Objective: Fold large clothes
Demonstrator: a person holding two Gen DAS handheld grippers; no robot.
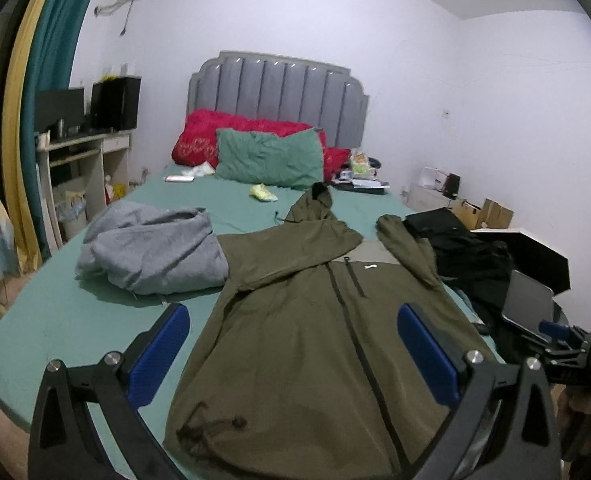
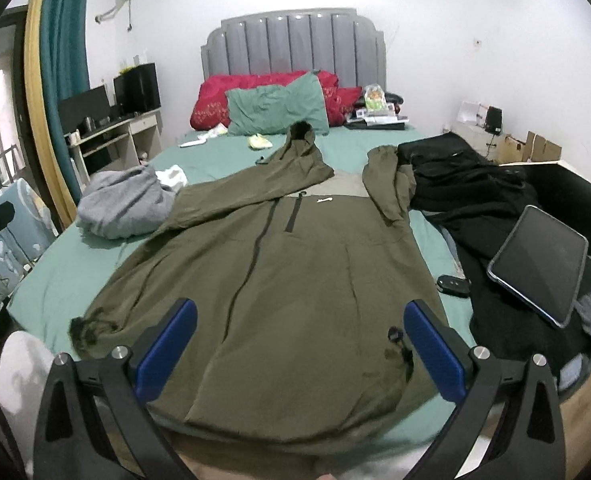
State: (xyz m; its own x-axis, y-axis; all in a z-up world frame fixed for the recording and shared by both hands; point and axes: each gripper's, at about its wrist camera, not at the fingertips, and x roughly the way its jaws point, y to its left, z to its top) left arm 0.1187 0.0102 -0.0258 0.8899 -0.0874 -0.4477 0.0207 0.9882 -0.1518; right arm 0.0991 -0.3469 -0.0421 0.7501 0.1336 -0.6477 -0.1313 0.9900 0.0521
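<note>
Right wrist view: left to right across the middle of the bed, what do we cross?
Grey garment → olive hooded jacket → black key fob → dark tablet, lying on the black clothes pile.

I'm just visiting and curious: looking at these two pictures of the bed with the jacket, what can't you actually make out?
- Olive green hooded zip jacket: its bottom hem, in the right wrist view, cut off by the picture's lower edge and the right gripper.
- Black clothing pile: separate garments indistinguishable, too dark; a dark-screened tablet covers part.
- Small items beside the red pillows: too small, blurred, in the left wrist view.
- Grey sweatshirt: crumpled, shape hidden.
</note>
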